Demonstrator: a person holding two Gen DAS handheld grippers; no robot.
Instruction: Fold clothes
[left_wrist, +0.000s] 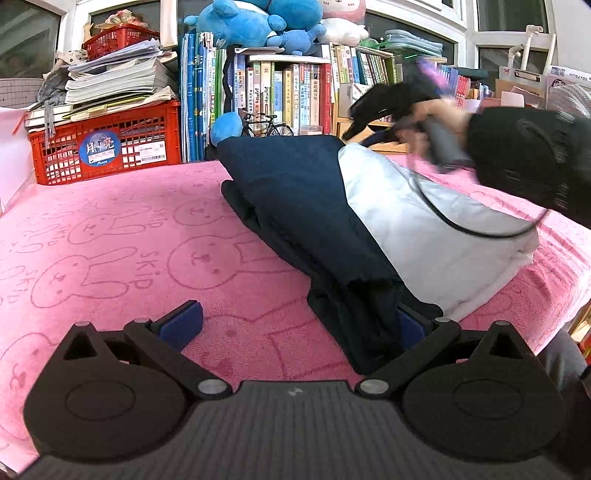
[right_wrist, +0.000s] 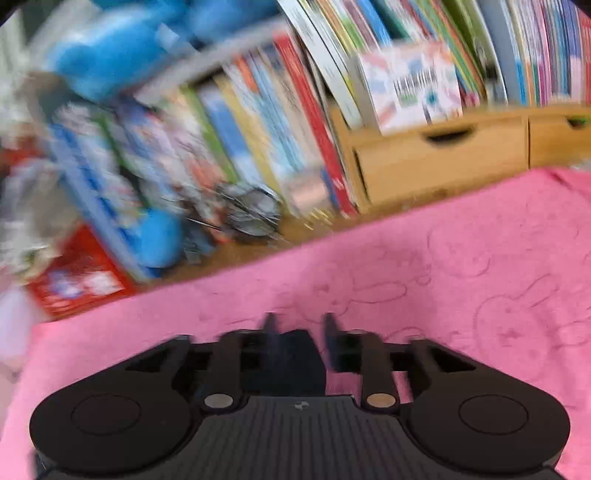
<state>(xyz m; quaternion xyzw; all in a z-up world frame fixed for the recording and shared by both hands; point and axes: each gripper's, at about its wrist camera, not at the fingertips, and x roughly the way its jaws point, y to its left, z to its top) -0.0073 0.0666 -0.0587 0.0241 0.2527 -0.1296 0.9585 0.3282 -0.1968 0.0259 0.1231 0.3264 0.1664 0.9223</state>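
While my left gripper (left_wrist: 291, 325) sits with jaws spread on the pink towel (left_wrist: 110, 229), the near end of the navy garment (left_wrist: 295, 192) lies against its right pad, unpinched. The grey-white garment (left_wrist: 424, 221) overlaps the navy one; lifting could slide the stack apart. The right hand is a blur behind.

Right wrist view: right gripper (right_wrist: 299, 328) jaws part-spread, nothing between them. Heavy blur; the clothes are out of frame.

left gripper (left_wrist: 295, 325): jaws wide apart, angled downward | right gripper (right_wrist: 300, 339): jaws part-open, nothing between, blurred
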